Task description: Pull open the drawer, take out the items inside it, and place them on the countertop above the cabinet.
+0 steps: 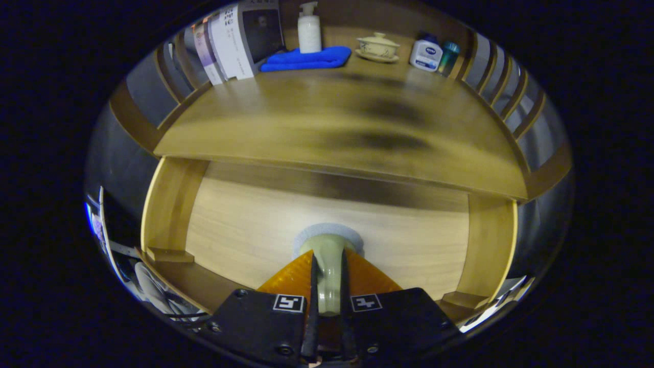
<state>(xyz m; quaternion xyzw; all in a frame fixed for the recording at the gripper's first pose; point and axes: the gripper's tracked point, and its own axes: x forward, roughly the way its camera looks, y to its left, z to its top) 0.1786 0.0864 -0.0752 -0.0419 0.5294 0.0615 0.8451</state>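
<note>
Gripper (327,278) fingers pinch a pale ceramic cup (328,255) inside the open drawer (230,225). Likely light, stiff, glazed-slick and breakable; a wall pinch suits it, bound for the countertop (286,117).

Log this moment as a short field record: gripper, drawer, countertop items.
gripper: gripper shut on the pale knob, a finger on each side
drawer: drawer front faces the gripper below the countertop; whether it is pulled out cannot be told
countertop: blue cloth with pump bottle on it, lidded cup on saucer, white bottle, teal bottle, books leaning at the back
drawer contents: hidden
</note>
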